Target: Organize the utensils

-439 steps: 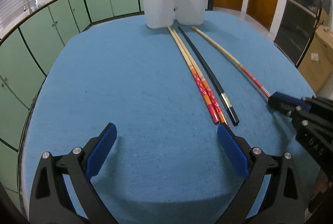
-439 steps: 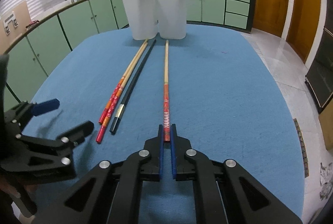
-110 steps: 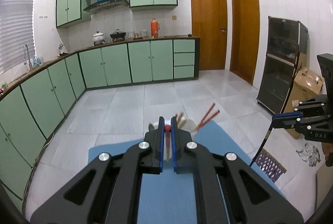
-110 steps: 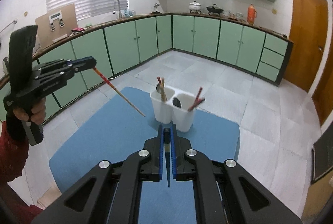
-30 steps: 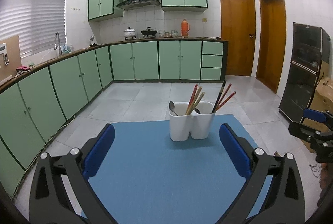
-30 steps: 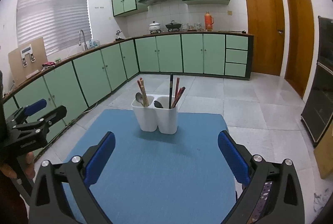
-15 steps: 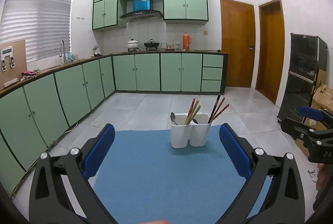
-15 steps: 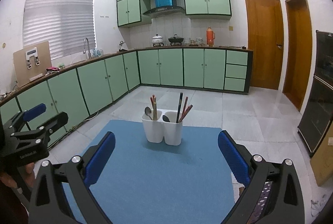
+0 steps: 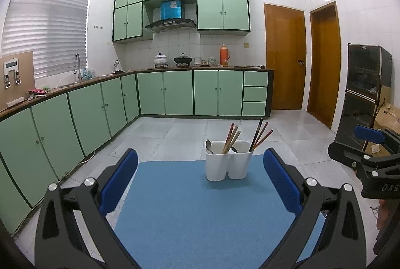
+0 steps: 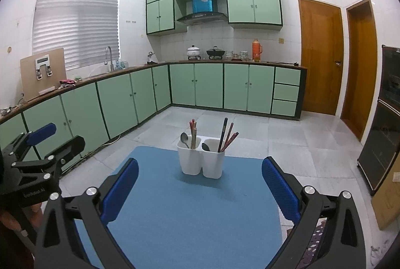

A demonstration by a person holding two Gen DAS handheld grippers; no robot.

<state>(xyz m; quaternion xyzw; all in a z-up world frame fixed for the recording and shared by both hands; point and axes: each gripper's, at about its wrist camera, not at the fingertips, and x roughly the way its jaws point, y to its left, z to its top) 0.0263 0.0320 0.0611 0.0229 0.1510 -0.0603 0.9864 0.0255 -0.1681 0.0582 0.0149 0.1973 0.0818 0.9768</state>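
A white two-cup utensil holder (image 9: 228, 164) (image 10: 201, 159) stands at the far end of the blue table mat (image 9: 195, 214) (image 10: 190, 209). Its left cup holds a spoon (image 10: 184, 139) and wooden chopsticks (image 9: 231, 137). Its right cup holds a spoon, a black chopstick (image 10: 222, 134) and red chopsticks (image 9: 263, 136). My left gripper (image 9: 200, 179) is open and holds nothing, well back from the holder. My right gripper (image 10: 200, 184) is open too, with nothing in it. Each gripper shows at the edge of the other's view.
Green cabinets (image 9: 190, 91) run along the back and left walls over a tiled floor (image 10: 287, 141). Two wooden doors (image 9: 285, 56) stand at the back right. A dark cabinet (image 9: 362, 94) and cardboard boxes (image 9: 387, 116) are on the right.
Both grippers have drawn back and risen a little more, so the holder looks smaller and farther. Both stay open.
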